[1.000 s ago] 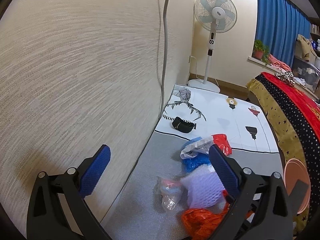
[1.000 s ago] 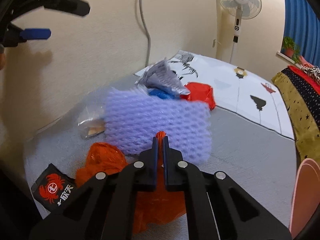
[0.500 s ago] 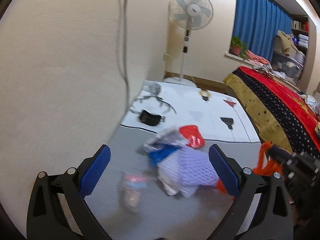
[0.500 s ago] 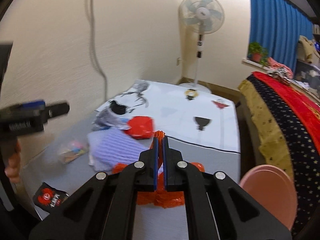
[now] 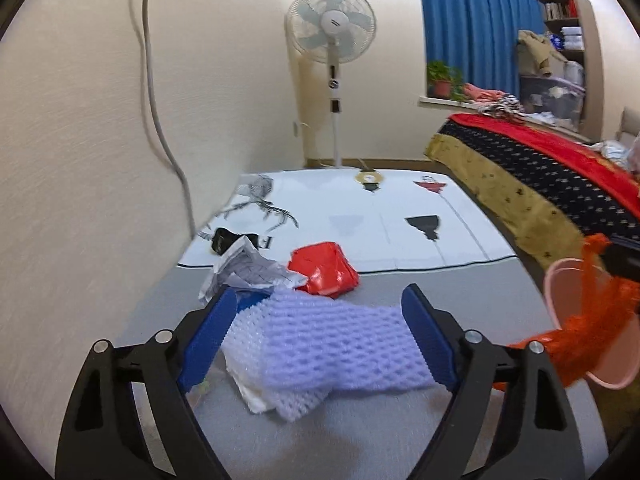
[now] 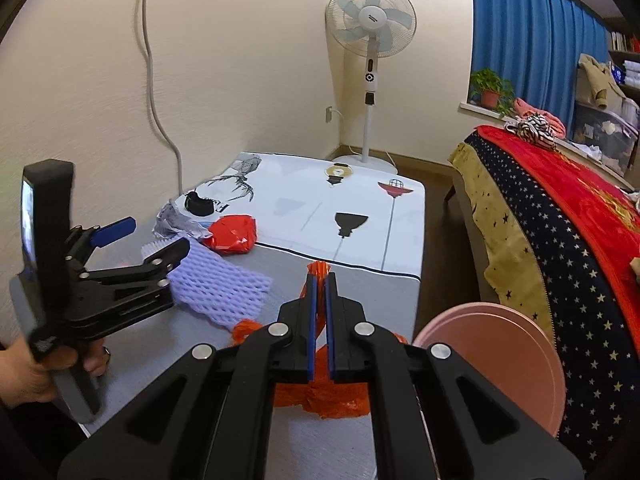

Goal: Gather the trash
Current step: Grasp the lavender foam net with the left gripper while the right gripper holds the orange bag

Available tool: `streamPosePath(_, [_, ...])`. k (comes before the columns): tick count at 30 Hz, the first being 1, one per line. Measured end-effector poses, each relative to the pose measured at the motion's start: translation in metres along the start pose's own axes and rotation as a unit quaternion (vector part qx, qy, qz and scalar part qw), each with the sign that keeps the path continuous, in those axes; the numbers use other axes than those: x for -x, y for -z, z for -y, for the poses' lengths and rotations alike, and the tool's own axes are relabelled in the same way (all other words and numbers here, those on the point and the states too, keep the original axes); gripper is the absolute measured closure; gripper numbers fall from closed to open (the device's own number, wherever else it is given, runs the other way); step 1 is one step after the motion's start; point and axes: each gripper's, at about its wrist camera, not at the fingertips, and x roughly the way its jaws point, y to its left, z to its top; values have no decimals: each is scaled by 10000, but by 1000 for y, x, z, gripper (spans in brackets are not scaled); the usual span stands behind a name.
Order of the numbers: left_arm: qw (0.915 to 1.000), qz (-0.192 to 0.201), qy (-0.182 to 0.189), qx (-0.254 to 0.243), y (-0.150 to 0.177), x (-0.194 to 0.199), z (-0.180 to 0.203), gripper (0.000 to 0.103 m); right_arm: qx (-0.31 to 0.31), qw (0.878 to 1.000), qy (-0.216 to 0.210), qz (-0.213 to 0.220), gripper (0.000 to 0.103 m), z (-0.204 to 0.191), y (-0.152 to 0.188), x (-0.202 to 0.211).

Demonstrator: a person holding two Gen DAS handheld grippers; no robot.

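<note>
here, as seen from both wrist views:
right gripper (image 6: 319, 280): clenched on an orange plastic bag (image 6: 320, 394), a strip of which is pinched between the blue pads; the bag is hung below the fingers, just beside the pink bin (image 6: 516, 364).
left gripper (image 5: 316, 340): released, fingers spread wide on either side of a purple foam net (image 5: 336, 344); contact with it cannot be told.
purple foam net: laid on the grey table (image 5: 360, 440), partly over a white scrap (image 5: 250, 384).
other trash: crumpled paper (image 5: 248, 268) and a red wrapper (image 5: 324, 268) are found just behind the net.
background: a standing fan (image 6: 370, 20) is set against the wall.
</note>
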Motion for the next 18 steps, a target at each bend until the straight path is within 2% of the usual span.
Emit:
streamPosePath(5, [9998, -78, -96, 163, 5, -16, 6, 21, -30, 10000, 28, -61, 99, 12, 6, 1])
streamPosePath(10, [9986, -444, -225, 191, 15, -39, 10, 21, -78, 9999, 15, -136, 99, 16, 10, -1])
streamPosePath(13, [9976, -571, -336, 178, 16, -45, 13, 26, -87, 9998, -25, -165, 99, 16, 11, -3])
streamPosePath(16, [9962, -782, -322, 193, 17, -53, 12, 61, -13, 9998, 2, -205, 99, 12, 13, -6])
streamPosePath(18, [9954, -902, -174, 272, 18, -57, 8, 101, -4, 9997, 33, -240, 99, 10, 14, -9])
